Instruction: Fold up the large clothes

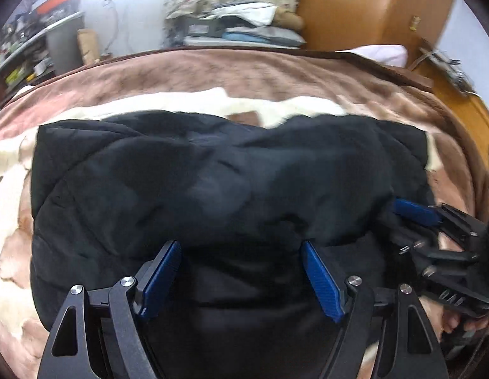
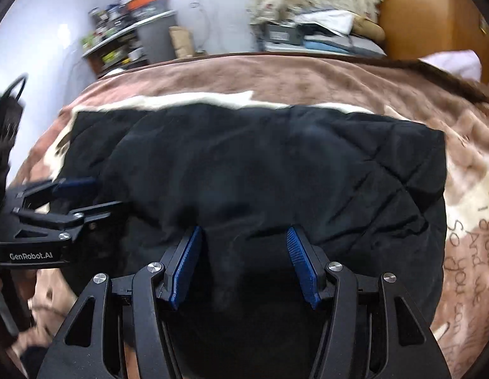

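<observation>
Jaws spread on both grippers at black jacket's (image 1: 213, 173) near edge.

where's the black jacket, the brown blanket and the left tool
black jacket (image 1: 213, 173), left wrist view, middle of its quilted top layer
brown blanket (image 1: 244, 69), left wrist view, bare stretch beyond the jacket
left tool (image 1: 241, 271), left wrist view, midway between its open blue fingertips

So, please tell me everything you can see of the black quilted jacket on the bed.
The black quilted padded jacket lies spread across the brown and cream plush blanket on the bed. Its matte fabric shows diamond stitching and soft wrinkles. The far edge looks fairly straight; the near part is bunched into a raised fold. The open left tool and open right tool both have their blue pads at that near fold. No zip or collar is visible.
</observation>
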`<state>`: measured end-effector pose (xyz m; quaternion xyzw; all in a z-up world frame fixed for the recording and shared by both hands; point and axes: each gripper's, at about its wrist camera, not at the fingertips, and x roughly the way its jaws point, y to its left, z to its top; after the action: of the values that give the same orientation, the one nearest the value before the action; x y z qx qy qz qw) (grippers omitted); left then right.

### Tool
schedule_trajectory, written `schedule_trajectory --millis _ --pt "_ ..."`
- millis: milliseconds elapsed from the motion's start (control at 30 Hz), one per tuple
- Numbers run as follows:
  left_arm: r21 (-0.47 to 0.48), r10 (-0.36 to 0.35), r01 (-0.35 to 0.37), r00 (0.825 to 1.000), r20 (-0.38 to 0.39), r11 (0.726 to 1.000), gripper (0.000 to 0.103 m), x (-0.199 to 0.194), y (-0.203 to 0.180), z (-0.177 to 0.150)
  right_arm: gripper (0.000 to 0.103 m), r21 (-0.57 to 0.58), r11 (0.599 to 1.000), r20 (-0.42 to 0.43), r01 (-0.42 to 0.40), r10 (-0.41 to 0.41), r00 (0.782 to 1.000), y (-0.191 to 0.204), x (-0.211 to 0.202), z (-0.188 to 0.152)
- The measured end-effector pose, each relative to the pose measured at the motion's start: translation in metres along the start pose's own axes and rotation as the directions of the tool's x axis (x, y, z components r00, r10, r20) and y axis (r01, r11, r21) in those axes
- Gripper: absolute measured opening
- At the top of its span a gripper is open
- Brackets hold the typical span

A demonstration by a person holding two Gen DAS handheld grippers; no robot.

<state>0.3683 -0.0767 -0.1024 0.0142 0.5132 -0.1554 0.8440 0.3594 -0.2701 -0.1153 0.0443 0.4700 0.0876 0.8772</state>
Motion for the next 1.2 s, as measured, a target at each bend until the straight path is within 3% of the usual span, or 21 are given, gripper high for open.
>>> schedule_trajectory --millis 100,200,533,767,967,1067,1200 --pt "-0.033 -0.001 0.001 1.0 0.002 0.999 0.08 0.011 0.015 0.006 0.057 0.041 0.999 -0.032 -0.001 0.003 0.999 -0.008 0.016 0.011" --pt "-0.022 0.052 -0.052 0.999 0.011 0.998 0.08 0.021 0.022 0.012 0.057 0.043 0.999 -0.048 0.013 -0.011 0.999 -0.009 0.027 0.018" --pt "-0.042 0.125 -0.125 0.992 -0.001 0.991 0.081 0.052 0.024 0.01 0.057 0.012 0.997 -0.11 0.077 -0.075 0.991 -0.004 0.055 0.005" --pt "-0.048 0.142 -0.141 0.99 0.011 0.989 0.081 0.035 0.023 0.007 0.057 0.027 1.0 -0.08 0.014 -0.012 0.997 -0.01 0.033 0.006" --pt "-0.008 0.293 -0.293 0.952 0.088 0.956 0.081 -0.003 0.032 -0.015 0.057 0.026 0.992 0.087 0.121 -0.123 0.989 -0.025 -0.022 0.0" --pt "0.026 0.352 -0.356 0.931 0.102 0.934 0.081 -0.007 0.04 -0.028 0.057 0.044 0.979 0.075 0.201 -0.204 0.976 -0.041 -0.02 -0.003" --pt "0.014 0.361 -0.363 0.929 0.087 0.932 0.081 -0.003 0.052 -0.035 0.057 0.029 0.967 -0.003 0.253 -0.253 0.967 -0.055 0.007 -0.013"
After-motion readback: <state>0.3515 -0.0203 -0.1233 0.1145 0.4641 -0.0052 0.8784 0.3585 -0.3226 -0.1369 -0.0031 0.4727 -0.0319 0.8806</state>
